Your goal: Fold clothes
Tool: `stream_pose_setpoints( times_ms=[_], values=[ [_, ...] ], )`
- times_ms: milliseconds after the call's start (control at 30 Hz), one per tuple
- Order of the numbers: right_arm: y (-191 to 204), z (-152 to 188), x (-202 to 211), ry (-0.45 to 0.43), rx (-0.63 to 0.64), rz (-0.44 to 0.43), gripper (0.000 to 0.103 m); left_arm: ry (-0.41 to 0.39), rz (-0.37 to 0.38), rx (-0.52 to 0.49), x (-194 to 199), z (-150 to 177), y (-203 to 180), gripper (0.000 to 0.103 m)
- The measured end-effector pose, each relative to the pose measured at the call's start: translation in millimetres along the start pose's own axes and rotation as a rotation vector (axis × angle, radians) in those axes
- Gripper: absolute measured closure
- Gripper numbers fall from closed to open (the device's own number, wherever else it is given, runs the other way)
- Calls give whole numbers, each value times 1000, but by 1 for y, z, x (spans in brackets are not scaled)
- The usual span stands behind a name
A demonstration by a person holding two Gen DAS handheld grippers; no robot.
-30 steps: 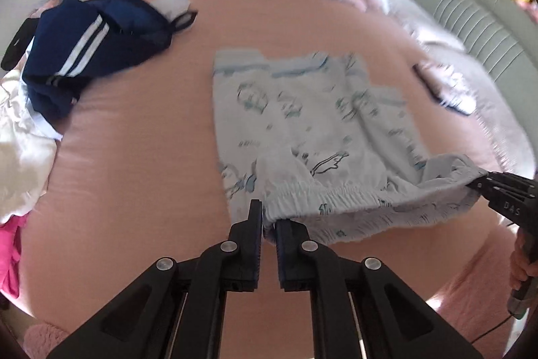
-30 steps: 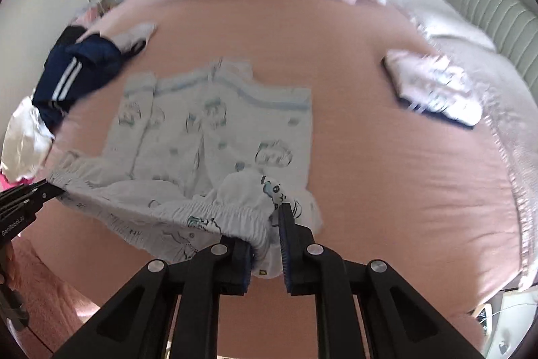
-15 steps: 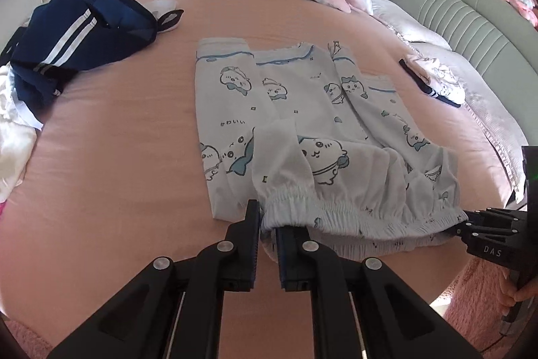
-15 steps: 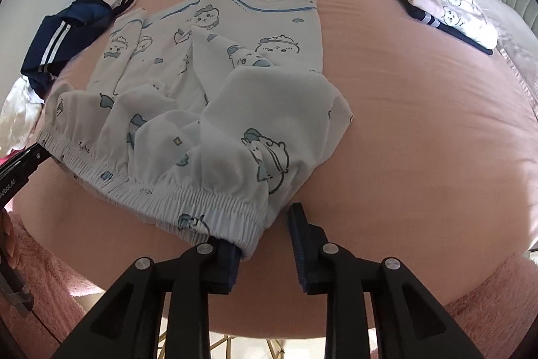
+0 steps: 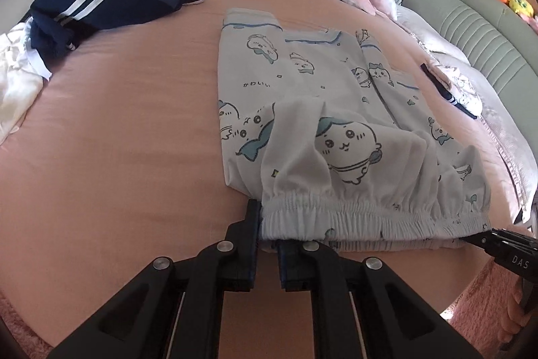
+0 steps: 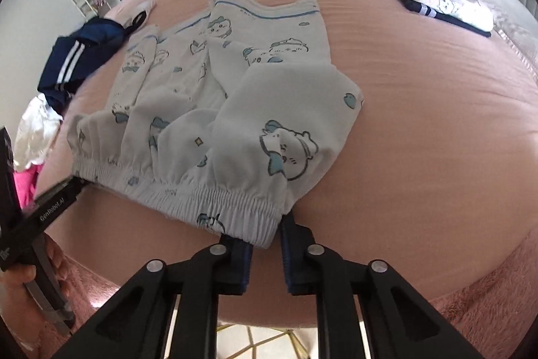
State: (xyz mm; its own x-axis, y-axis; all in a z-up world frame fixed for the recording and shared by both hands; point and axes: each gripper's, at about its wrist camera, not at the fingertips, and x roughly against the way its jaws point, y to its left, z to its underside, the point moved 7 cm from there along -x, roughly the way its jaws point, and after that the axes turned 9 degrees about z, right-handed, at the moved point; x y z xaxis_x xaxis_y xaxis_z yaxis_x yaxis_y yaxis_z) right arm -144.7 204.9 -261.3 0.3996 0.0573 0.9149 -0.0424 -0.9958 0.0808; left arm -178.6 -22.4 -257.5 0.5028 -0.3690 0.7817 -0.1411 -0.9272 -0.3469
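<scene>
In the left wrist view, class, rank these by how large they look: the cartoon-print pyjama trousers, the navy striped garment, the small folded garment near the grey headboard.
1. Cartoon-print pyjama trousers, though nearest the camera.
2. Navy striped garment.
3. Small folded garment, clearly smallest.

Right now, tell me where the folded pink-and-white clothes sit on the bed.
The folded pink-and-white clothes lie at the upper right of the right wrist view, on the pink bed sheet beyond the cartoon-print pajama pants, beside the grey headboard.
</scene>
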Motion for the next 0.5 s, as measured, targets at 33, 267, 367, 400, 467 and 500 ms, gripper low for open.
stream_pose_setpoints(
  times_ms=[33,267,367,400,467,500],
  values=[
    [-1,0,0,-2,-11,-10,93,9,13,6,1,0,1,95],
    [-12,0,47,-134,-31,-90,97,-73,68,-53,62,-4,-30,97],
    [-14,-12,92,-231,-47,-135,97,-140,122,-79,106,-12,-52,97],
    [-14,-16,103,-254,-50,-148,97,-152,135,-92,117,-13,-59,97],
    [-15,-20,124,-291,-49,-168,97,-170,168,-102,135,-13,-72,97],
    [-15,-19,129,-292,-48,-170,97,-176,195,-101,142,-12,-77,97]
  ],
)
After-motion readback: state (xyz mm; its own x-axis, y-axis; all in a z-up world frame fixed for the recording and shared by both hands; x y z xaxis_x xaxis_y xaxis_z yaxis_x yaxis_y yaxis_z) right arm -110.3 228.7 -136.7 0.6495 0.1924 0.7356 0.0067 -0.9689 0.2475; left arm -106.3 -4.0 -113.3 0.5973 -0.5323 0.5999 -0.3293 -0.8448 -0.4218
